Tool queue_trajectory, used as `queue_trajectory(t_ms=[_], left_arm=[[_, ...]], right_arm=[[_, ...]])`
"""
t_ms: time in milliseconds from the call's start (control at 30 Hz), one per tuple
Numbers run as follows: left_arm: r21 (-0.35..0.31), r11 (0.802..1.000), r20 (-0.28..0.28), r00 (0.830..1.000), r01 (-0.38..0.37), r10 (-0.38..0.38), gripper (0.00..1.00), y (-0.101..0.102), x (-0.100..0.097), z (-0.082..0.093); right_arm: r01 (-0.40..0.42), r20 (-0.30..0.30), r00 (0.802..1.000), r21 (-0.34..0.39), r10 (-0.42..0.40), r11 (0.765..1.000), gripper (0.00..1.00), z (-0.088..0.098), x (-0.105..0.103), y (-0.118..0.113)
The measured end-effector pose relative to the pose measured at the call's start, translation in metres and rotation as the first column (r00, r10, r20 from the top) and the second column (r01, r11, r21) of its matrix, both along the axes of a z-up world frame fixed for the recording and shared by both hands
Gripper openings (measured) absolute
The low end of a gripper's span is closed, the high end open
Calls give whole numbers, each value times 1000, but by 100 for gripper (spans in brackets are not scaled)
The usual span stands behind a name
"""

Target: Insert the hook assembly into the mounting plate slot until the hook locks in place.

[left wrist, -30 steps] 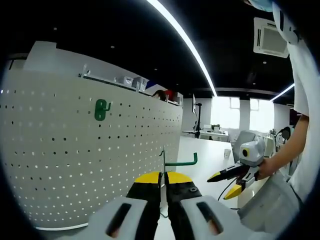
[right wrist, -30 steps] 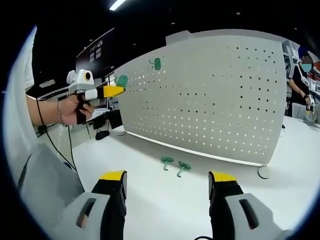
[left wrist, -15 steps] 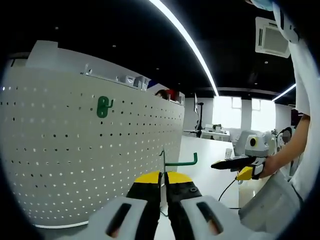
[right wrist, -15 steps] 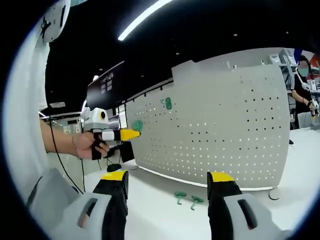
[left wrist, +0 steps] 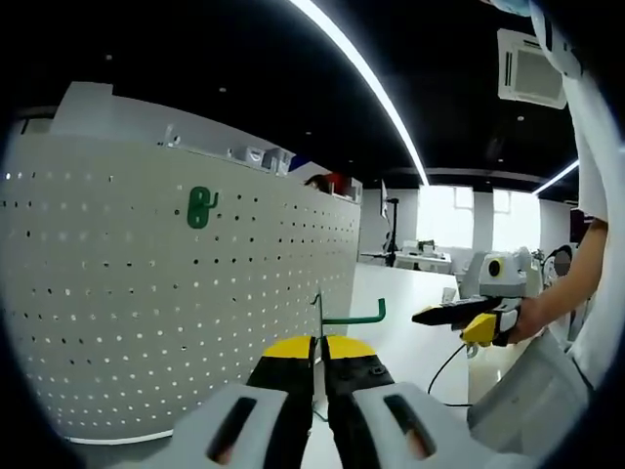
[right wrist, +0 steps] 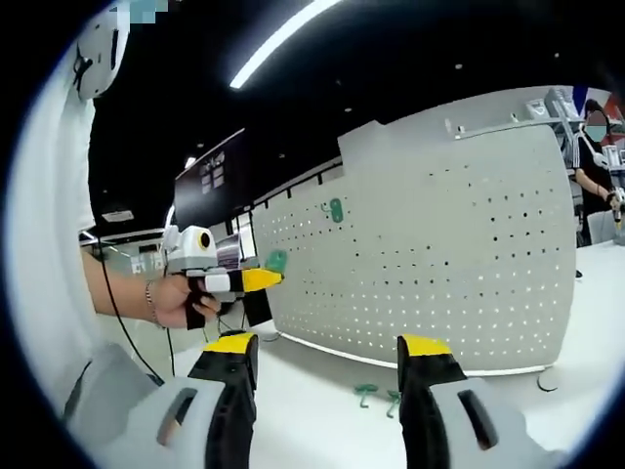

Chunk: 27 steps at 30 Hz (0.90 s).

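No brand or label can be read; the dark wall screen (right wrist: 208,181) at the left of the right gripper view carries pale marks too small to make out.

In the left gripper view, the left gripper (left wrist: 318,349) rises from the bottom centre with its yellow-tipped jaws pressed narrow on a green hook (left wrist: 350,315), whose thin stem stands upright between them and whose arm runs toward the right, curling up at the end. The white pegboard (left wrist: 146,313) fills the left half, with a second green hook (left wrist: 199,207) already mounted at its upper left. The right gripper (left wrist: 459,315) appears at the right edge, held in a hand (left wrist: 532,315).

The right gripper view looks along the right gripper's own jaws, spread wide with nothing between them, at the bottom. Between them, two loose green hooks (right wrist: 376,395) lie on the white table (right wrist: 322,376) before the board. The left gripper sits at centre left, its held hook near the board's left edge.
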State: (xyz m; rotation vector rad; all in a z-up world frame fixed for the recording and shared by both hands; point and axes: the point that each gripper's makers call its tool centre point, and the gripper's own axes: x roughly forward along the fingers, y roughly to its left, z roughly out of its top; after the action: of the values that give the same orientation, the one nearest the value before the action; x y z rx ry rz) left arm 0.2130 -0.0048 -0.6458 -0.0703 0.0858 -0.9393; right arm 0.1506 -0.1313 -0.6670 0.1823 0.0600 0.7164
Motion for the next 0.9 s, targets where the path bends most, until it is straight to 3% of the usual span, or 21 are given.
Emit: queue_trajectory(t_ms=[900], left_arm=[[14, 999, 6, 999, -34, 34, 2, 2, -2, -3]], right_arm=[[-103, 28, 994, 71, 102, 992, 50, 23, 27, 59]])
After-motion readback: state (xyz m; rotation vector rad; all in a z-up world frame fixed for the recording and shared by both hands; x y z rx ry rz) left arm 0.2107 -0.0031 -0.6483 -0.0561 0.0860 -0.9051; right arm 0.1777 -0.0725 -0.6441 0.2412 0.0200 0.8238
